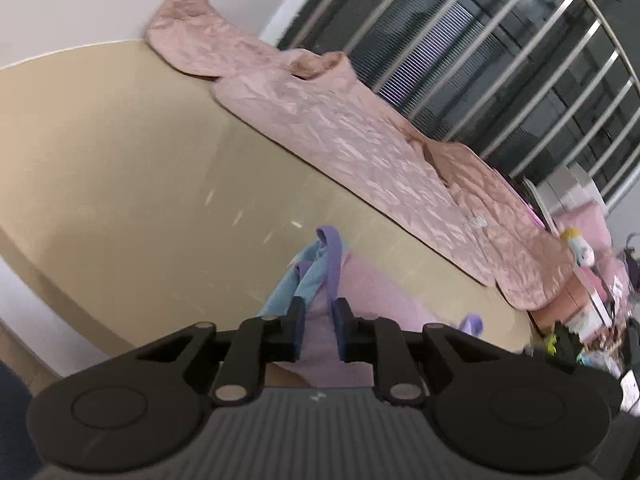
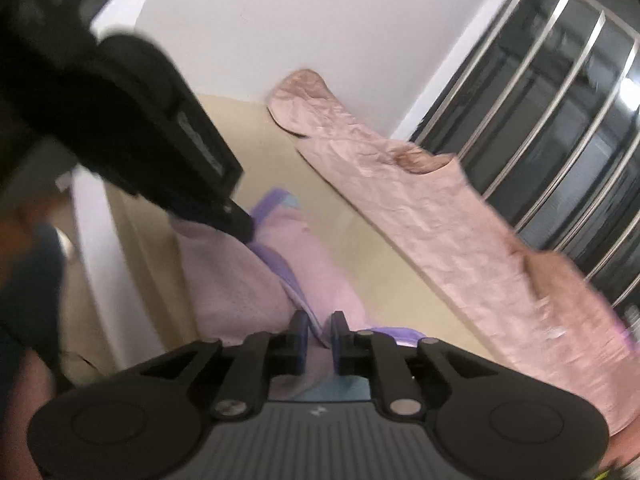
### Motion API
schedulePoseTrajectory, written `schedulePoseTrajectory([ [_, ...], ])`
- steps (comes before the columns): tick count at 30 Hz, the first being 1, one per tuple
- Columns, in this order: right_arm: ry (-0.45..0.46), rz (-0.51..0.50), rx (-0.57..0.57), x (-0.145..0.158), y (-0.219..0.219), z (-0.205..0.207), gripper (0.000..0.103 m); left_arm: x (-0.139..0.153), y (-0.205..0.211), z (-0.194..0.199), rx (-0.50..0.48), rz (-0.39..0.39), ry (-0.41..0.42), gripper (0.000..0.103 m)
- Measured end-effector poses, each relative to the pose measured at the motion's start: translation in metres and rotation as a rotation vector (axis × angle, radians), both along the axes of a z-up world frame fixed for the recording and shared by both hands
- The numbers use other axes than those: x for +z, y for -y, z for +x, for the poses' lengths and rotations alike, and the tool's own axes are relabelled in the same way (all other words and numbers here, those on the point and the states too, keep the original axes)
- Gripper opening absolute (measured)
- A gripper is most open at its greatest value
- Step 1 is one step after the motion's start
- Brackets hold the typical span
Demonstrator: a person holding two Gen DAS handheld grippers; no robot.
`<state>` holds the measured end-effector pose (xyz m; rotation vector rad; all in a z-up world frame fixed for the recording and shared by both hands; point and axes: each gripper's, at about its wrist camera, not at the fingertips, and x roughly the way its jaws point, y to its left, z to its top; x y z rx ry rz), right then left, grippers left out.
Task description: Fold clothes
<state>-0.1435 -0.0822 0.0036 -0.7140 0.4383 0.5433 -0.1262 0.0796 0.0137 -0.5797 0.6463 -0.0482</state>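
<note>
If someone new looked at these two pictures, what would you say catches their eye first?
First, the long crinkled pink blanket lying along the far edge of the beige table, beside the barred window. Next, the small pink garment with purple trim and a blue patch, nearest the cameras, with the left gripper and the right gripper both at its purple edging, jaws nearly closed.

A garment (image 1: 360, 288) lies near the table's (image 1: 120, 160) front edge — a quilted coat (image 1: 340, 136) stretched along its far side.
</note>
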Motion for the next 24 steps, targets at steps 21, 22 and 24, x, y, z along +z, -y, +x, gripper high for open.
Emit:
schedulePoseTrajectory([
  [21,-0.321,0.560,-0.561,0.030,0.098,0.100,0.048,0.001,0.023,0.000,-0.013,0.050,0.024,0.024],
  [22,-0.345,0.554,-0.561,0.026,0.100,0.104,0.048,0.002,0.024,-0.001,-0.011,0.056,0.024,0.024],
  [24,-0.369,0.568,-0.551,0.019,0.104,0.105,0.047,0.003,0.025,0.000,-0.012,0.057,0.015,0.026],
])
